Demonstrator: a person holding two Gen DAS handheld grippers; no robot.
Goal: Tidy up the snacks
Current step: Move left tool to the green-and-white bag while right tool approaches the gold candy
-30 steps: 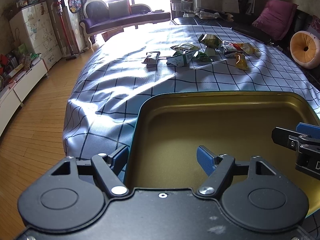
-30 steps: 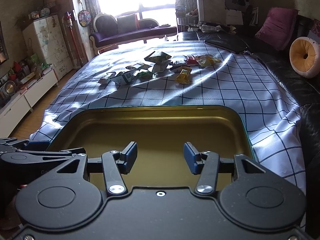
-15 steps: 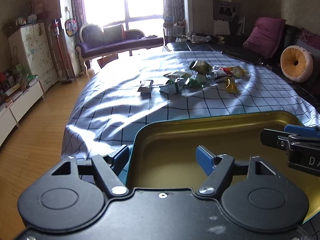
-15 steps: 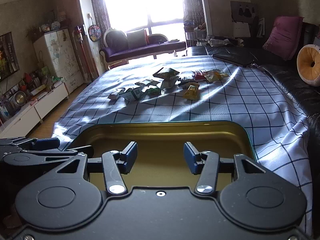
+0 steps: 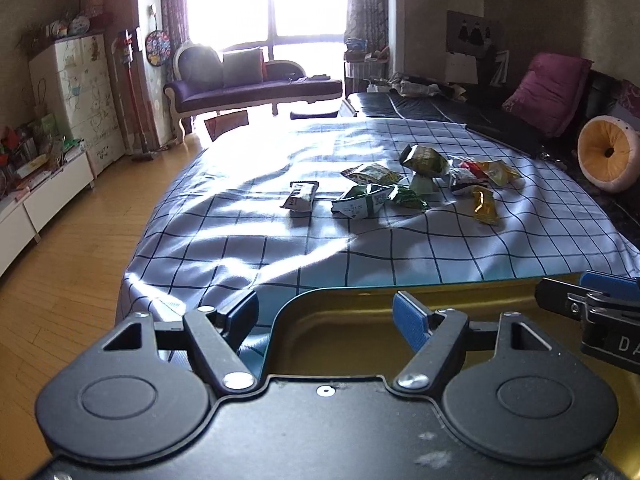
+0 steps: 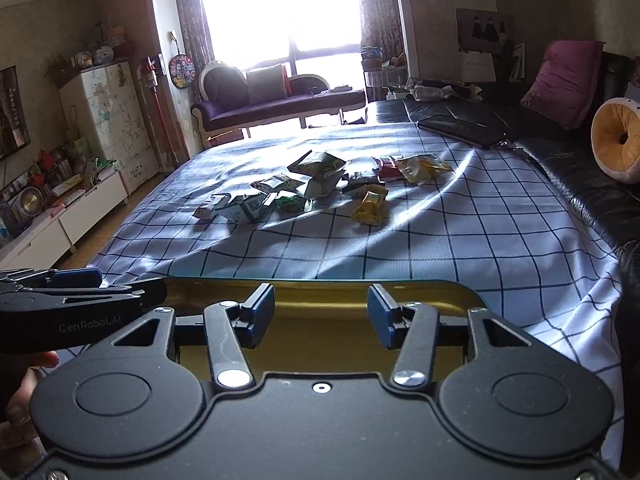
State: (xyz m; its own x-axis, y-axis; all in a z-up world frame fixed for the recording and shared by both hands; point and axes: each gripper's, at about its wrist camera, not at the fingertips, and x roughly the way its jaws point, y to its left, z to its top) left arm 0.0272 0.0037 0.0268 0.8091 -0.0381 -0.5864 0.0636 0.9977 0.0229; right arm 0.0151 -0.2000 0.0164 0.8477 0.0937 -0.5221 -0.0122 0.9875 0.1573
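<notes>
Sunlit checked cloth (image 5: 256,240) covers the table. Both the left gripper (image 5: 325,314) and right gripper (image 6: 321,312) hang spread and empty over the gold tin (image 6: 320,292), apparently resting near its edge. Snack packets (image 6: 320,188) lie well beyond; reaching should clear the rim first.

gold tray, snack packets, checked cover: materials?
Gold rounded-corner tray: likely lacquered tin, given its smooth sheen, pressed wall and thin teal rim.
Crinkled green and yellow snack packets: glossy plastic or foil film, with sharp creases and glints.
White dark-checked cover: woven fabric, matte, with soft folds and a draping edge.
</notes>
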